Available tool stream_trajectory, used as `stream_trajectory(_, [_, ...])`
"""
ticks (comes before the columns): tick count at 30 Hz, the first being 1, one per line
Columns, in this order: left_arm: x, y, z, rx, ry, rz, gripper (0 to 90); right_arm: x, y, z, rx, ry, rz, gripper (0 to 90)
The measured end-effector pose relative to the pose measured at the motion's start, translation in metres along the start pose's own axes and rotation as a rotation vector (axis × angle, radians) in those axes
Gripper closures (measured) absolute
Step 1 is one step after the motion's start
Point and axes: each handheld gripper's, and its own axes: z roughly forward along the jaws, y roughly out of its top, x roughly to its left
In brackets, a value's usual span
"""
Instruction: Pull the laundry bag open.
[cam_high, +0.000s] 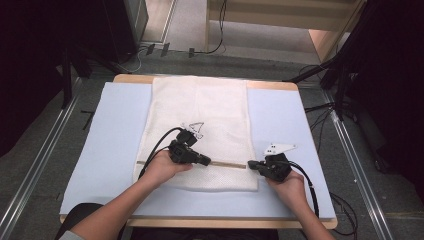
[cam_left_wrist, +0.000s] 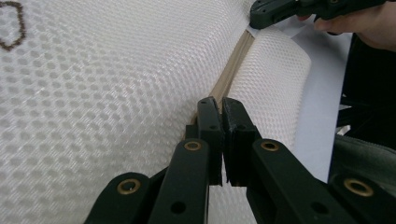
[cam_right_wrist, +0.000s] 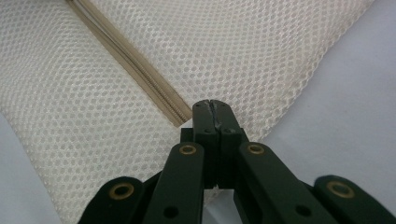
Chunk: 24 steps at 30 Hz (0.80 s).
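A white mesh bag (cam_high: 200, 110) lies flat on the mat, and a beige zipper (cam_high: 227, 164) runs across it near its front end. My left gripper (cam_high: 206, 161) rests on the zipper line at the bag's middle. In the left gripper view it (cam_left_wrist: 220, 103) is shut right over the zipper (cam_left_wrist: 233, 65), and whatever it pinches is hidden between the pads. My right gripper (cam_high: 251, 164) sits at the bag's right edge. In the right gripper view it (cam_right_wrist: 213, 105) is shut on the mesh where the zipper (cam_right_wrist: 135, 65) ends.
A light blue mat (cam_high: 120, 130) covers the wooden table (cam_high: 130, 77). The bag carries a small brown outlined mark (cam_left_wrist: 11, 28). Cables and dark stand legs (cam_high: 345, 85) lie on the floor around the table. The bag's front edge is close to the person's side.
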Motion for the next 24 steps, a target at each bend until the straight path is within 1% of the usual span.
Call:
stream_trajectory(2, [0.001, -0.001, -0.002, -0.005, -0.003, 0.0, 89.0, 0.0, 0.0, 0.0, -0.001, 0.003, 0.002, 90.0])
stream_trajectory(4, [0.003, -0.003, -0.004, 0.004, -0.005, -0.007, 89.0, 0.0, 0.0, 0.0, 0.001, 0.003, 0.005, 90.0])
stream_trajectory(5, [0.003, -0.004, -0.005, 0.008, 0.003, -0.003, 89.0, 0.0, 0.0, 0.0, 0.0, 0.002, 0.006, 90.0])
stream_trajectory(8, [0.004, -0.006, -0.009, 0.01, 0.007, -0.002, 89.1, 0.0, 0.0, 0.0, 0.001, 0.002, 0.007, 90.0])
stream_trajectory(9, [0.007, -0.008, -0.014, 0.002, -0.004, -0.011, 89.1, 0.0, 0.0, 0.0, 0.0, 0.0, 0.009, 90.0])
stream_trajectory(10, [0.007, -0.008, -0.014, 0.002, -0.004, -0.011, 89.1, 0.0, 0.0, 0.0, 0.0, 0.0, 0.009, 90.0])
stream_trajectory(11, [0.008, -0.011, -0.017, -0.001, 0.001, -0.02, 89.1, 0.0, 0.0, 0.0, -0.001, 0.0, 0.005, 90.0])
stream_trajectory(12, [0.01, -0.012, -0.019, 0.005, 0.003, -0.02, 89.0, 0.0, 0.0, 0.0, -0.002, 0.0, 0.004, 90.0])
stream_trajectory(14, [0.011, -0.014, -0.021, 0.0, 0.005, -0.022, 89.0, 0.0, 0.0, 0.0, -0.003, 0.0, 0.001, 90.0])
stream_trajectory(15, [0.013, -0.015, -0.023, -0.005, -0.003, -0.034, 89.1, 0.0, -0.001, 0.0, -0.004, 0.001, -0.003, 90.0])
stream_trajectory(16, [0.015, -0.018, -0.027, -0.005, 0.01, -0.037, 89.0, 0.0, -0.001, 0.0, -0.005, 0.002, -0.004, 90.0])
stream_trajectory(18, [0.016, -0.019, -0.03, -0.009, 0.005, -0.043, 89.0, -0.001, -0.001, 0.0, -0.006, 0.004, -0.003, 90.0])
stream_trajectory(19, [0.019, -0.022, -0.034, -0.014, -0.003, -0.05, 89.0, -0.001, -0.001, 0.0, -0.007, 0.006, -0.001, 90.0])
stream_trajectory(21, [0.019, -0.024, -0.037, -0.016, 0.004, -0.047, 89.0, -0.001, -0.001, 0.0, -0.008, 0.008, -0.002, 90.0])
stream_trajectory(23, [0.02, -0.024, -0.038, -0.012, 0.001, -0.045, 89.0, -0.001, -0.001, 0.0, -0.009, 0.008, -0.002, 90.0])
stream_trajectory(24, [0.02, -0.025, -0.039, -0.02, 0.003, -0.049, 89.1, -0.001, -0.001, 0.0, -0.008, 0.008, 0.001, 90.0])
